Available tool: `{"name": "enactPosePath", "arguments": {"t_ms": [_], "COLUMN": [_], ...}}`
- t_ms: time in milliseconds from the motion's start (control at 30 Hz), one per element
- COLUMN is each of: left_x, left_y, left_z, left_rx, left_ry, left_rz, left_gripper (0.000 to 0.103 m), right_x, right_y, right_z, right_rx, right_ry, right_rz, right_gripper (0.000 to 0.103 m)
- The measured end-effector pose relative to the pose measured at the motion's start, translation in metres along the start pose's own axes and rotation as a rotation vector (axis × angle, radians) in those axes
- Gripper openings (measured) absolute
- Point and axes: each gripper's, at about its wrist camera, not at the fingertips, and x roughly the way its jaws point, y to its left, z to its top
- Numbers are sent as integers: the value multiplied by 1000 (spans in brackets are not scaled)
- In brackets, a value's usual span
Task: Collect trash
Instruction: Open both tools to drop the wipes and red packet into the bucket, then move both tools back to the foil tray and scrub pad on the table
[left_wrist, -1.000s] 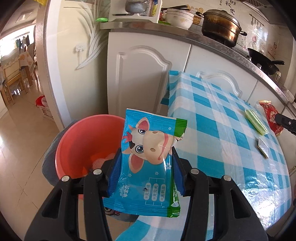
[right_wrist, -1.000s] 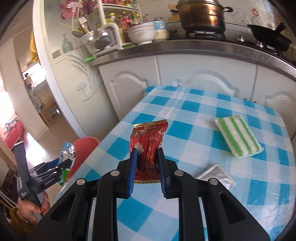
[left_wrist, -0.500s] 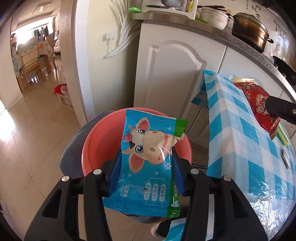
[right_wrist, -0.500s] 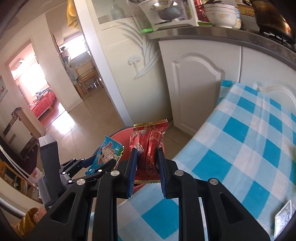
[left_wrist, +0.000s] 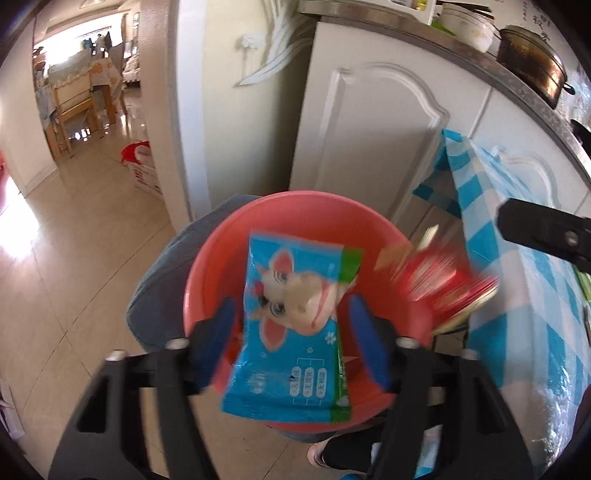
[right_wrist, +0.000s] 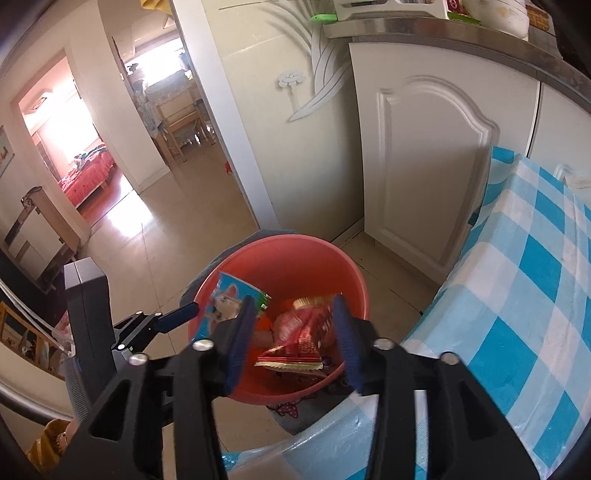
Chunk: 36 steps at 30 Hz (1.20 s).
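A red plastic basin (left_wrist: 221, 266) (right_wrist: 332, 269) stands on a grey cushion beside the table. My left gripper (left_wrist: 291, 328) hangs over it with its jaws opening. The blue wrapper with a cartoon cow (left_wrist: 291, 332) (right_wrist: 229, 299) is between its pads, loose and blurred, touching neither. My right gripper (right_wrist: 295, 332) is also over the basin with its jaws opening. The red snack wrapper (right_wrist: 303, 339) (left_wrist: 439, 284) hangs free between its pads, dropping toward the basin. Other scraps lie in the basin's bottom.
The table with the blue and white checked cloth (right_wrist: 535, 295) (left_wrist: 524, 332) borders the basin on the right. White cabinet doors (right_wrist: 424, 166) stand behind it. Tiled floor (left_wrist: 74, 258) stretches left toward a doorway. A person's foot (left_wrist: 321, 454) shows below the basin.
Both grippers moved over the basin and lower. Both sets of jaws have parted, and the blue wrapper and the red wrapper have come loose from the pads.
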Motion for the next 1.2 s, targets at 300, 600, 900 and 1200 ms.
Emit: {"name": "enactPosePath", "arguments": {"t_ms": [300, 600, 900, 1200], "left_x": [-38, -52, -69, -88], "left_y": [25, 40, 44, 20], "left_z": [11, -1, -7, -14], "left_rx": [-92, -229, -233, -136], "left_ry": [-138, -284, -349, -319], "left_rz": [0, -81, -150, -112], "left_gripper": [97, 97, 97, 97], "right_x": [-43, -69, -102, -145], "right_y": [-17, -32, -40, -43], "right_z": [-10, -22, -42, -73], "right_rx": [25, 41, 7, -31], "right_ry": [-130, -171, -260, -302], "right_rz": [-135, -202, -340, -507], "right_gripper": [91, 93, 98, 98]}}
